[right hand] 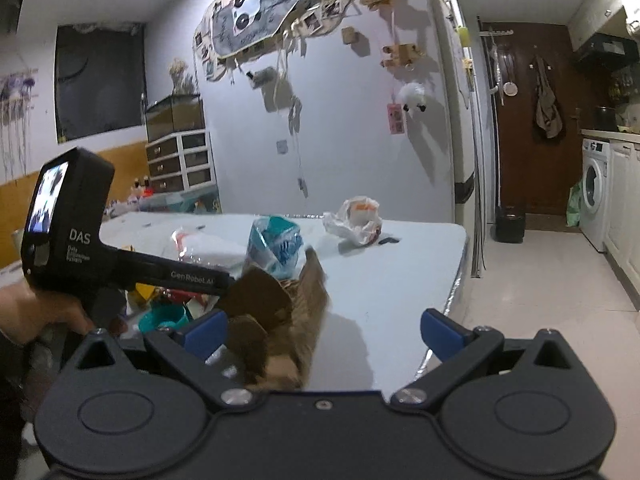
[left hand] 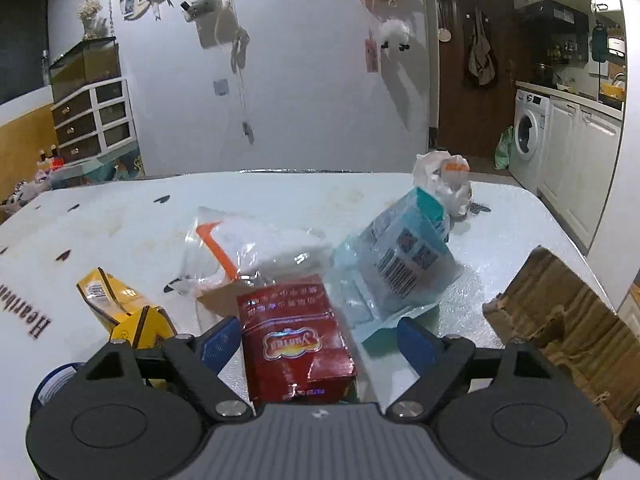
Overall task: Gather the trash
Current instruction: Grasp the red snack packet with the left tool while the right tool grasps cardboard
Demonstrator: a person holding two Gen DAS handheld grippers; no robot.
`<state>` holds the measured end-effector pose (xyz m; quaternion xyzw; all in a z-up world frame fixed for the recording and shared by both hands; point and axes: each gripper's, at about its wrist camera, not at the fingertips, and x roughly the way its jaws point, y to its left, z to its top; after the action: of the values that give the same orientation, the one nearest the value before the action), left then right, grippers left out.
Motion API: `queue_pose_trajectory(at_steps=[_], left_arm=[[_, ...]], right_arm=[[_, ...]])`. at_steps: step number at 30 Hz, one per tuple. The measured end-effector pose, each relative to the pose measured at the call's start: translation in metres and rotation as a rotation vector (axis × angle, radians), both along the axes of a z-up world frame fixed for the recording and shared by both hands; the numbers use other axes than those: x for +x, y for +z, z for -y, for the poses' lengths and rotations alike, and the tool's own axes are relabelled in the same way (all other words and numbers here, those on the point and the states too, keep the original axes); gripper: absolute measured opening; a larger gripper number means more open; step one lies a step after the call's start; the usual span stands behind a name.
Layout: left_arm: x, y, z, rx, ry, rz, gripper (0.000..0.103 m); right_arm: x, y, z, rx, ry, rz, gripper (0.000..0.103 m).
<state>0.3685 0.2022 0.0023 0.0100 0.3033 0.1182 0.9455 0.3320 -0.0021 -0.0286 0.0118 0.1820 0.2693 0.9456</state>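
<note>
Straddling the red box (left hand: 298, 344), the left gripper (left hand: 320, 340) stood wide open w/ nothing gripped; box on table, long axis toward 12 o'clock. Right gripper (right hand: 324, 332) open, empty, at cardboard (right hand: 276, 312).

On the table (left hand: 120, 216): carton (left hand: 298, 344) nearest; clear bag (left hand: 248, 252) behind it, barcoded pouch (left hand: 404, 264) right, cardboard box (left hand: 560, 320) far right.

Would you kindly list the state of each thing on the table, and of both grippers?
left gripper: open, straddling red box
red box: lying flat, not gripped
yellow carton: crushed, on its side
blue packet: tilted, torn
white bag: crumpled
cardboard box: torn open
right gripper: open
</note>
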Motion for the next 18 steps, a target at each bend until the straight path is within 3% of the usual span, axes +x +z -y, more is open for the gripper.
queue_pose_trajectory(at_steps=[4,7,11,18], left_arm=[[0.0,-0.001,-0.003,0.005,-0.028,-0.013,0.085],[-0.002,-0.001,-0.014,-0.046,-0.034,-0.006,0.081],[-0.001,-0.003,-0.02,-0.068,-0.011,-0.009,0.069],[-0.002,-0.005,-0.01,-0.046,-0.048,-0.004,0.061]], right_arm=[[0.005,-0.002,-0.015,0.006,0.023,-0.01,0.103],[0.006,0.0,-0.027,-0.055,0.046,0.003,0.103],[0.009,0.005,-0.032,-0.059,0.034,-0.019,0.103],[0.019,0.005,-0.047,-0.144,-0.001,-0.046,0.103]])
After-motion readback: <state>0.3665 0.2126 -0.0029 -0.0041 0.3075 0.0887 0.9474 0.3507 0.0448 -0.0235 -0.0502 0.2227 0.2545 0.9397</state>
